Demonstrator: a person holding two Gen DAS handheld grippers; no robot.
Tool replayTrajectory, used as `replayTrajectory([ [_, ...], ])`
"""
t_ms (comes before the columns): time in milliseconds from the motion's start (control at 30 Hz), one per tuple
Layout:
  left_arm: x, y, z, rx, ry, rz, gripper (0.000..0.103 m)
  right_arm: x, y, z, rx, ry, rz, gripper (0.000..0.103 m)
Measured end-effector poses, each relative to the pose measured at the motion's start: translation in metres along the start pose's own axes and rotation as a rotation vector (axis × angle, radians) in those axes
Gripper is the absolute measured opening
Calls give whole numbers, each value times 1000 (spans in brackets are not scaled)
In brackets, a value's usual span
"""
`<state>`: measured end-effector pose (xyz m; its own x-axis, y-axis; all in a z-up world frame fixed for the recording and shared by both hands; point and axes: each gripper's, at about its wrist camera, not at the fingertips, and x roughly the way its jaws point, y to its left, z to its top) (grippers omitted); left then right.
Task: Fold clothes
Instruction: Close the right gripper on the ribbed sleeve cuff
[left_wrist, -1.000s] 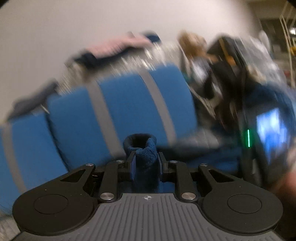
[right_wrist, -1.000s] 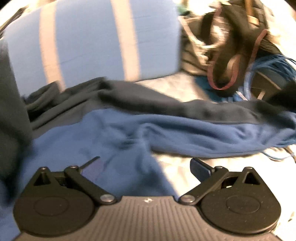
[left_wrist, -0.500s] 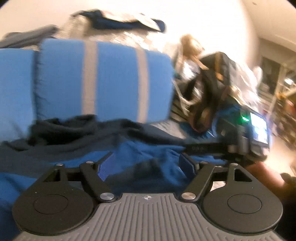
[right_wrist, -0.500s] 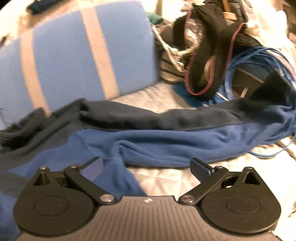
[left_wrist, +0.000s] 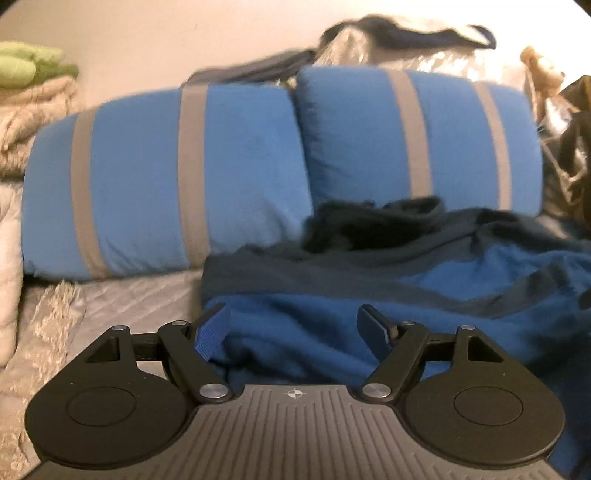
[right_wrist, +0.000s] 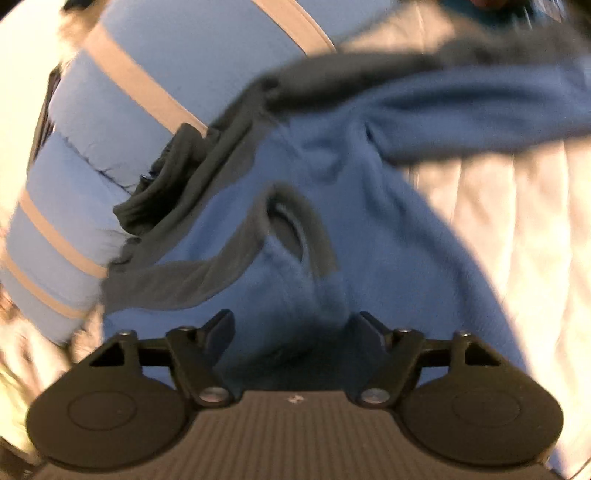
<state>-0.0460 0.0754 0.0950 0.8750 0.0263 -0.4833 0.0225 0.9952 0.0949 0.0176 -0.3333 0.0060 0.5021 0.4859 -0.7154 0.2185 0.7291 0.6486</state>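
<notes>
A blue fleece garment (left_wrist: 369, 295) with dark grey trim (left_wrist: 373, 225) lies crumpled on the bed against two pillows. My left gripper (left_wrist: 291, 321) hovers open just above its near left part, with nothing pinched. In the right wrist view the same garment (right_wrist: 388, 206) spreads below; a sleeve with a grey cuff opening (right_wrist: 295, 221) runs toward me. My right gripper (right_wrist: 295, 325) is open low over that sleeve, and the blue cloth lies between its spread fingers without being clamped. This view is blurred by motion.
Two blue pillows with grey stripes (left_wrist: 166, 177) (right_wrist: 147, 74) stand behind the garment. A pale quilted bed cover (left_wrist: 129, 302) (right_wrist: 517, 221) shows on both sides. A fluffy beige blanket (left_wrist: 33, 110) is at the left; a stuffed toy (left_wrist: 539, 66) and dark bag (left_wrist: 576, 147) at the right.
My left gripper, shut on blue cloth a second ago, has let go, opened and swung left. My right gripper stayed open and dropped closer onto the sleeve.
</notes>
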Motion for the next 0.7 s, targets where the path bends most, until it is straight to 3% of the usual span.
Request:
replayTrajectory([
  [133, 4, 15, 5, -65, 34, -7, 75, 7, -11, -1, 126, 1, 18, 59],
  [233, 7, 27, 2, -109, 45, -5, 75, 14, -20, -1, 209, 9, 32, 55],
  [333, 11, 37, -2, -130, 71, 4, 75, 18, -33, -3, 317, -4, 43, 64],
  [400, 13, 43, -5, -144, 89, 11, 75, 19, -45, -3, 408, -9, 53, 64],
  [500, 16, 53, -9, -165, 115, 21, 75, 18, -44, -4, 404, -19, 68, 38],
  [600, 19, 63, -13, -186, 142, 30, 75, 20, -44, -5, 405, -20, 68, 37],
  [700, 17, 69, -15, -189, 151, 42, 75, 22, -50, -7, 467, -1, 93, 54],
])
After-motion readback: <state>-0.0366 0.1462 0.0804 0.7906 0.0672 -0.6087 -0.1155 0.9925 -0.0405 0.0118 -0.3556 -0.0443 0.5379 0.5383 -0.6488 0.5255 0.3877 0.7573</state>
